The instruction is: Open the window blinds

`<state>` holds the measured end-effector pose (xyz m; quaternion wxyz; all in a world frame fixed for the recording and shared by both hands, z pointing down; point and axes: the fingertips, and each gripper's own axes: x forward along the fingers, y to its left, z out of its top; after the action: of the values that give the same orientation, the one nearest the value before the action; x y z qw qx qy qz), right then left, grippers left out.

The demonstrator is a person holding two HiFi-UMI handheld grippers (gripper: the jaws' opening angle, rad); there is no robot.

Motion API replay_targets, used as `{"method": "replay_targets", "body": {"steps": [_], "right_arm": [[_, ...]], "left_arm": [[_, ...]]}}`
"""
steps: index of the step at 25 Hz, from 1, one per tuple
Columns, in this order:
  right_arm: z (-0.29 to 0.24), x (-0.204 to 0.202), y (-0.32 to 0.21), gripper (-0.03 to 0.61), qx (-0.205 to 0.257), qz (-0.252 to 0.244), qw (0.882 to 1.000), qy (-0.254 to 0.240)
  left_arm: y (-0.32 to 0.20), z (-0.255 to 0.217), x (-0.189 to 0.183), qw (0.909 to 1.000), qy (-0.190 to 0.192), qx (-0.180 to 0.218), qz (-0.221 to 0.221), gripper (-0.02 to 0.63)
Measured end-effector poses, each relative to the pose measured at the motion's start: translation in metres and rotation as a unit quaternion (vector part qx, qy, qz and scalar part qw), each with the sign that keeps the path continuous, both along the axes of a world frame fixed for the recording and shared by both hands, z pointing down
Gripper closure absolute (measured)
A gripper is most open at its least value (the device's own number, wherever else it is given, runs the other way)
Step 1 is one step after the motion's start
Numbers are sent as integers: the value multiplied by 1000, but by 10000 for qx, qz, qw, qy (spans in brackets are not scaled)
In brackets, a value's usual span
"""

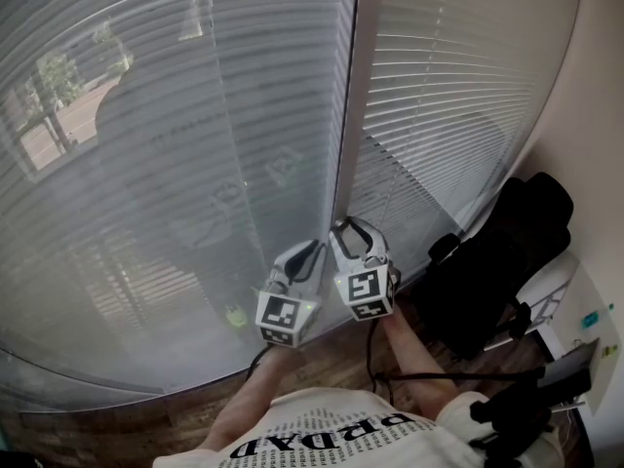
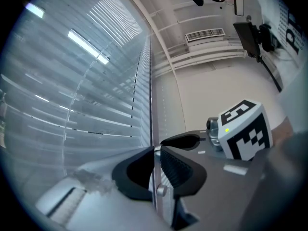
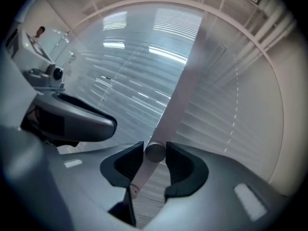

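The blinds [image 1: 175,115] are hanging on both sides of the window post [image 1: 348,86], their slats lying level. Left of the post a tree and pale ground are showing dimly through them. Right of the post the slats are looking paler and more closed. Both grippers are meeting at the foot of the post, pointing at the glass side by side.

The right gripper [image 3: 155,153] is sitting straight in front of the post. Its jaws are standing fairly wide, and a pale round wand [image 3: 155,151] is filling the gap between them, with both pads lying against its sides. A thinner piece is running on below it toward the camera. In the right gripper view the post is rising behind the wand and leaning right.

The left gripper [image 2: 156,170] is sitting just left of the post, close beside the right one and a little nearer the person. Its jaws are drawn almost together, pinching a thin pale rod [image 2: 155,163] that is standing upright between the pads, in line with the post's edge. A small knob is showing on the rod lower down. Whether this rod is part of the same wand I cannot tell.

Right of the post, by the wall, a black chair [image 1: 497,261] is standing. The person's white printed shirt [image 1: 331,437] is showing below the post's foot.
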<state>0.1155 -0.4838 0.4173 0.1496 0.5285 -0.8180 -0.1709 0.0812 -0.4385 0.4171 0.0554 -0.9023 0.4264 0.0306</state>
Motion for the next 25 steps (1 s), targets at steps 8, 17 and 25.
{"method": "replay_targets", "body": {"steps": [8,17,25], "right_arm": [[5,-1,-2,430,225,82,9981,561],[4,0,-3,444,118,40,9996,265],[4,4,-4,446,-85,45,9995,-296]], "left_arm": [[0,0,-4,10000,3,3,-32,581],[-1,0,-5,10000,1,4,-18,581],[0,0,-7,10000,-17,-3,-29,581]]}}
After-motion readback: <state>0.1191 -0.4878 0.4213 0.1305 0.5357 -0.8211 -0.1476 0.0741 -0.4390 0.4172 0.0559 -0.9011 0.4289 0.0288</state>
